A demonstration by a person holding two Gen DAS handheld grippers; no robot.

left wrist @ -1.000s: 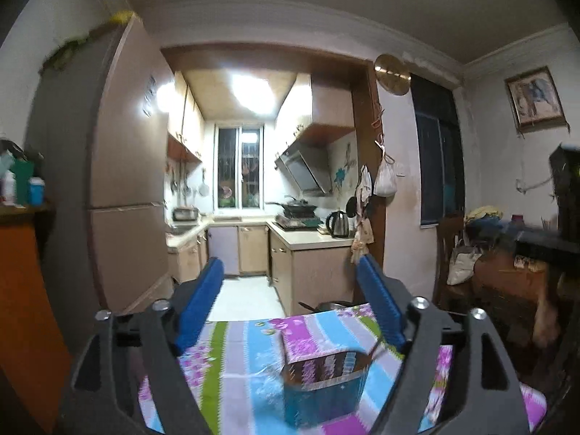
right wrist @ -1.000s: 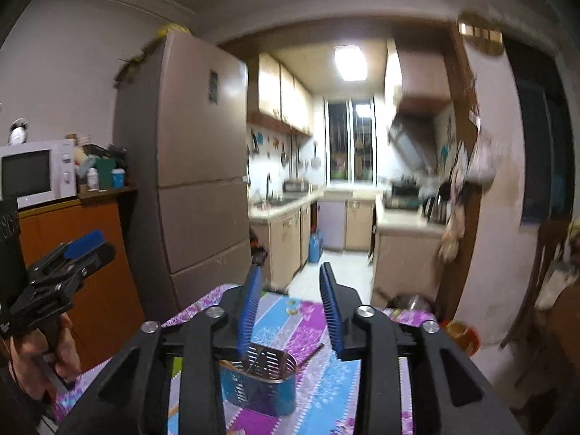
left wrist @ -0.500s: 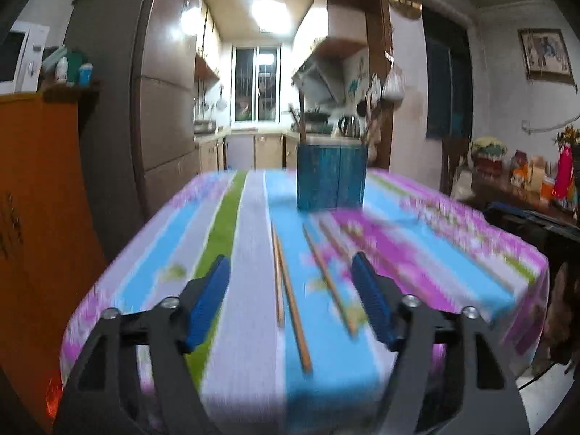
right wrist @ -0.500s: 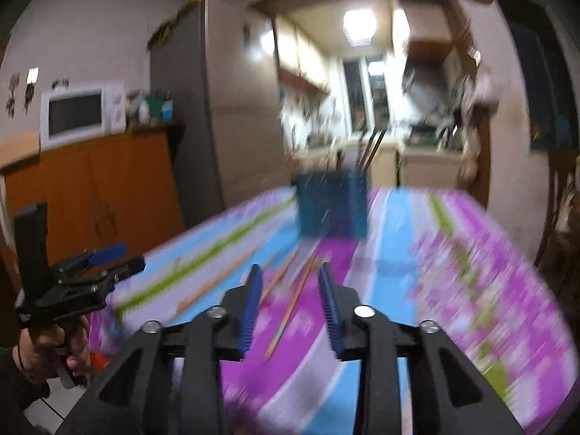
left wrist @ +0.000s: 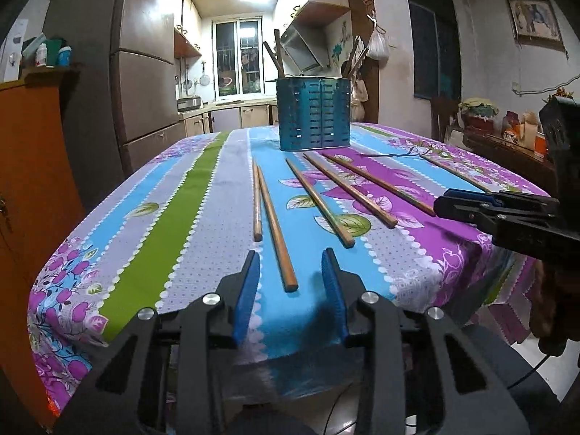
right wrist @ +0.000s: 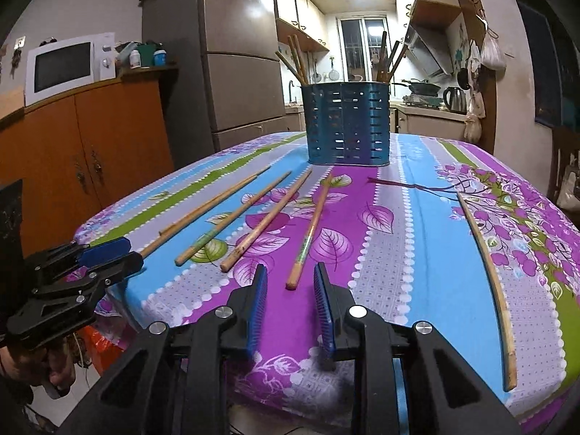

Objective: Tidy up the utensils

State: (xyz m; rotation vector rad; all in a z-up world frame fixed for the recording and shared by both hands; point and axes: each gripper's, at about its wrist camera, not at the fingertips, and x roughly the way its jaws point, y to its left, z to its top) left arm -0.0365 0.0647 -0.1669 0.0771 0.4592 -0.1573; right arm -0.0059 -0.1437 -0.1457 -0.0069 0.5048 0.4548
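A blue slotted utensil holder [left wrist: 313,119] [right wrist: 348,127] stands at the far end of the table with several chopsticks upright in it. Several more wooden chopsticks lie loose on the striped floral tablecloth [left wrist: 145,253]. My left gripper [left wrist: 291,266] hovers low at the near table edge, jaws closing; the near end of one chopstick [left wrist: 275,228] lies between its blue pads, untouched. My right gripper [right wrist: 290,275] is also closing, with the end of another chopstick [right wrist: 310,235] between its pads, apart from both. Each gripper shows in the other's view: right gripper [left wrist: 471,203], left gripper [right wrist: 105,250].
A curved chopstick [right wrist: 485,253] lies alone near the table's right edge. A tall fridge [left wrist: 145,72] and an orange cabinet [right wrist: 90,145] with a microwave [right wrist: 61,65] stand left of the table. A cluttered sideboard [left wrist: 507,145] is on the right.
Both grippers have dropped from high above the table to its near edge and tipped downward. Their jaws have narrowed, the left far more than the right.
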